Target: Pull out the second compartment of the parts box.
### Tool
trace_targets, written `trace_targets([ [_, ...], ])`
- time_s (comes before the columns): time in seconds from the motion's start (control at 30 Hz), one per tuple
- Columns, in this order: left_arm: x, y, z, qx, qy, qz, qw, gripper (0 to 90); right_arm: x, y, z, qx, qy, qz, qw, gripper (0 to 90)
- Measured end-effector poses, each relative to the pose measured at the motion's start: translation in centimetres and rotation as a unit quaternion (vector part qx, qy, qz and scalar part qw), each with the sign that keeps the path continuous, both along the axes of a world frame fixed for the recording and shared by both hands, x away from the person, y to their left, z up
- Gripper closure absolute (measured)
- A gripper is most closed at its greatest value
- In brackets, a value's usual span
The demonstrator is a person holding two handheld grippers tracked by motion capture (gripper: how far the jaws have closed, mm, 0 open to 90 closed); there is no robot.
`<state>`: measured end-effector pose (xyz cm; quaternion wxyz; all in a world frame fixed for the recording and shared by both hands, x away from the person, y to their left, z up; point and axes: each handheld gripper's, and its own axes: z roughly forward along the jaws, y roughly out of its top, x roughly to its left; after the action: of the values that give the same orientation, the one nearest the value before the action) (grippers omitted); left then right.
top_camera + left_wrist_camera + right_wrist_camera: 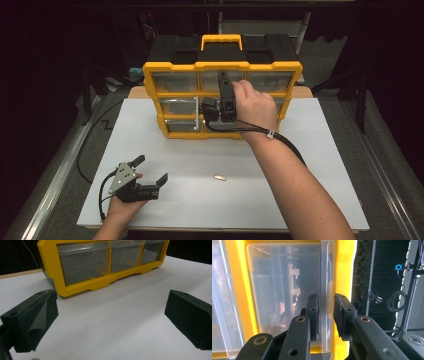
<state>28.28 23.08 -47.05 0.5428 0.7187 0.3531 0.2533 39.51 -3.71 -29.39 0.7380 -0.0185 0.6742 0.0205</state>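
Right hand-held gripper (325, 315) has its two pads set either side of the clear front lip of a drawer (287, 290) in the yellow organiser (222, 100), and they look pressed on that lip, though the narrow gap between pad and plastic makes it hard to be sure. That drawer appears to sit in the middle column of the cabinet, which stands upright at the far side of the white counter (310, 170). As I read it, the step in hand is taking hold of the drawer front; the next move calls for a straight, level pull toward the person so the drawer slides out without tipping the cabinet. The right forearm reaches forward across the counter, with the gripper rolled onto its side. The left hand-held gripper (150, 170) rests low on the near left of the counter with jaws wide apart and nothing between them. A small pale piece (219, 177) lies loose near the middle.
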Motion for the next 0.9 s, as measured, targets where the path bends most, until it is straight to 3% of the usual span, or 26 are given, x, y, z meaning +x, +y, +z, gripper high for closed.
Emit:
trace_targets([
  [0.5,0.04,0.07,0.02,-0.003,0.000,0.002,1.0000,0.3,0.26,0.50,-0.33,-0.016,-0.015,-0.016,0.9996,79.4],
  [0.9,-0.02,0.14,0.09,-0.004,-0.001,0.001,1.0000,0.3,-0.04,0.47,0.05,-0.016,-0.005,-0.018,0.9997,82.5],
])
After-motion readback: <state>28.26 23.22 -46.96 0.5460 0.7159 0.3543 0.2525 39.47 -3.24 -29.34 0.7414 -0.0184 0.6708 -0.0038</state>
